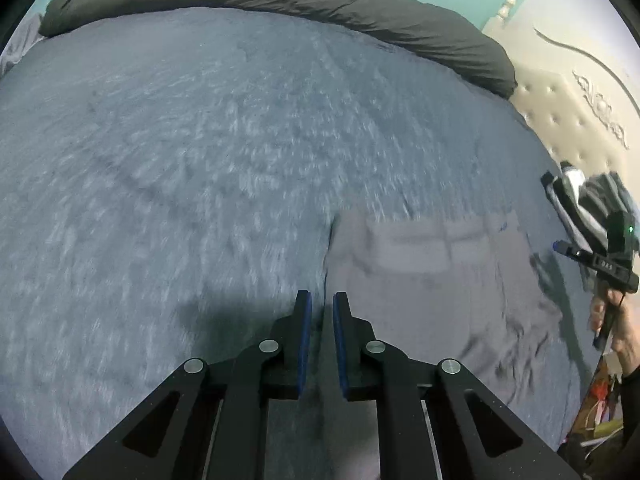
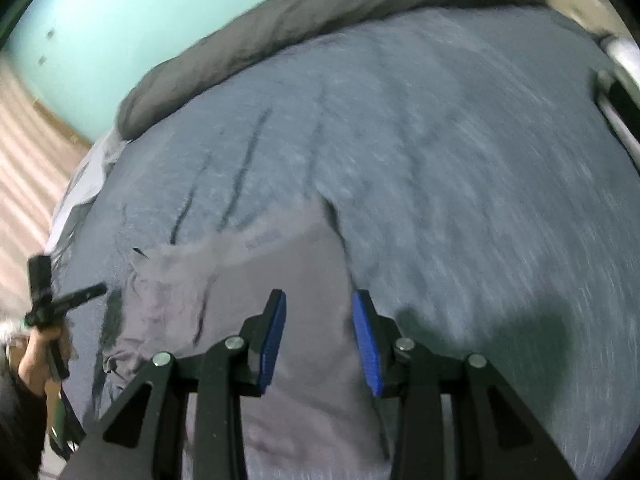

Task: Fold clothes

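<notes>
With the pale grey-lilac cloth garment lying at lower centre on the blue-grey fleecy bedspread, both grippers hover empty, the left gripper narrowly parted and the right gripper wider, so a fold looks just laid and the next move calls for gripping a fresh edge.

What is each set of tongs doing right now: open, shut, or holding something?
Left tongs: open by a narrow gap, holding nothing, above the garment.
Right tongs: open wider, holding nothing, over the garment.
</notes>
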### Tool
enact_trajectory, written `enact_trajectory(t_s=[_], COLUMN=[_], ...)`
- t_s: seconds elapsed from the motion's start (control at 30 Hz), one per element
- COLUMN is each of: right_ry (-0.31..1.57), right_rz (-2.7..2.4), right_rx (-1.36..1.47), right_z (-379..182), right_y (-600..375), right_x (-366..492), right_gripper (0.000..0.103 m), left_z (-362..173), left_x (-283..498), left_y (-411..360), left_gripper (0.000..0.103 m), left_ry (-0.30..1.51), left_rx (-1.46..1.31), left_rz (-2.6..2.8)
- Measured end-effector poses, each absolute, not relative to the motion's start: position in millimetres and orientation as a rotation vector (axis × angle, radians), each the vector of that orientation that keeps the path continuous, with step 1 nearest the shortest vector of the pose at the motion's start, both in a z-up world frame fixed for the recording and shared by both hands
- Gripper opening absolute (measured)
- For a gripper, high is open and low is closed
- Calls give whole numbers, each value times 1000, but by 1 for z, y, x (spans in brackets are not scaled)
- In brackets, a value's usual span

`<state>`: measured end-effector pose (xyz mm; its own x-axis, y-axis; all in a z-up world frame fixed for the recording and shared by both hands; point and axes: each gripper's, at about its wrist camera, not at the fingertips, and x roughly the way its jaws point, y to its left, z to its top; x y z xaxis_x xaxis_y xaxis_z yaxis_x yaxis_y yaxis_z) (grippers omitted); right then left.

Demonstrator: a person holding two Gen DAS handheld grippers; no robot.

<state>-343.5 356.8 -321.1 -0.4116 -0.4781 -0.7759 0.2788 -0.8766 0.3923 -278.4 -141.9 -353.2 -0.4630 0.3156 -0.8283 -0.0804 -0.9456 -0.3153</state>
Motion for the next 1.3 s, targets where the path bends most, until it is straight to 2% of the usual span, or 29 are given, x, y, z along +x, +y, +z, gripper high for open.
enact_trajectory(t_s=[0.07,0.2,0.53,0.6,0.63,0.67,0.77,0.83,1.3], right_ry=[-217,-150,-91,-82,-78,-72,-56,-51,-139], right_rz=[-2289,-2275,-2248,-2238,-2234,-2232,-2227,-2230,-2333], right_rx=[1353,1366,1404,1409,1410,1400,1371,1349,1206], right_z=[-322,-332,-362,-367,-369,-370,-372,-371,-343], right_y=[344,331,307,304,302,300,295,294,300], right_x=[-361,-387,-422,-425,-426,-426,-425,-425,-441], right_gripper=[39,39,39,39,37,27,9,4,2], left_z=[-357,-366,-389,-391,-391,-391,-385,-377,-351], left_x=[-293,-311,-336,-339,-340,-342,-341,-340,-371], left_y=[-137,-131,-112,-106,-103,-100,-95,-96,-102], left_gripper=[12,12,11,8,4,4,3,3,3], left_ry=[-338,-350,-328,-298,-283,-264,-226,-216,-251], left_rx=[-1478,-1489,-1492,-1481,-1476,-1472,-1447,-1421,-1388], left_rz=[2479,2454,2429,2438,2443,2448,2462,2479,2568])
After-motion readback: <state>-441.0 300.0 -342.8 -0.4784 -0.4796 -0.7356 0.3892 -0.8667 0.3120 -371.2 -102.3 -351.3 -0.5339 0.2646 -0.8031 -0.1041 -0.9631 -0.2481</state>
